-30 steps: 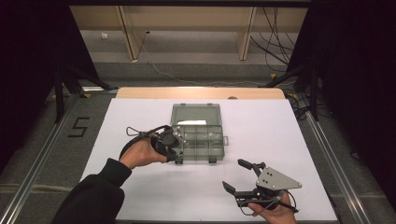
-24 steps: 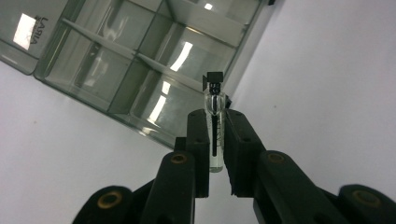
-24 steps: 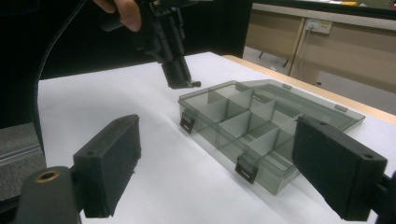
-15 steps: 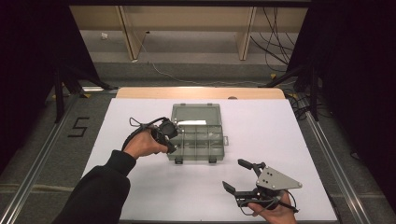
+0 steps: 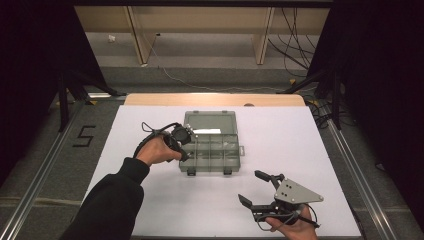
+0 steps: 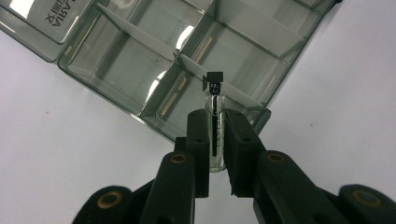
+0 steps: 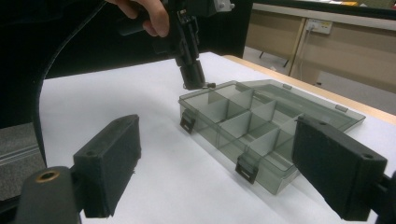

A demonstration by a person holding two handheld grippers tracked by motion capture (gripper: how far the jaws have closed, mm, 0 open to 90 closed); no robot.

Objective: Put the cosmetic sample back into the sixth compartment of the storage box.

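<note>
— Where is the vial?

— The small glass vial (image 6: 215, 126) with a black cap sits clamped between the two black jaws of the left gripper (image 6: 217, 140), cap end pointing away from the gripper. In the left gripper view it hangs over the near corner of the compartment box (image 6: 116, 70), just above a front compartment beside a white divider.

— Is it touching the box?

— Hard to say from that angle; it looks to be just above the rim, not resting in it.

— And the box itself?

— A smoky clear plastic organiser (image 5: 212, 150) with its lid (image 5: 210, 121) folded open and lying flat behind it, on the white table (image 5: 300, 145). Two dark latches show on its front edge. The compartments I can see look bare apart from the dividers.

— Where is the left hand?

— In the high view the left hand (image 5: 156, 150) holds its gripper (image 5: 181, 145) at the left front corner of the box, jaws pointing down.

— The other claw?

— The right gripper (image 5: 255, 189) is low over the table near the person's edge, well apart from the box, with its jaws spread wide and nothing between them. The right gripper view shows both pads (image 7: 112, 163) far apart, framing the box.
</note>
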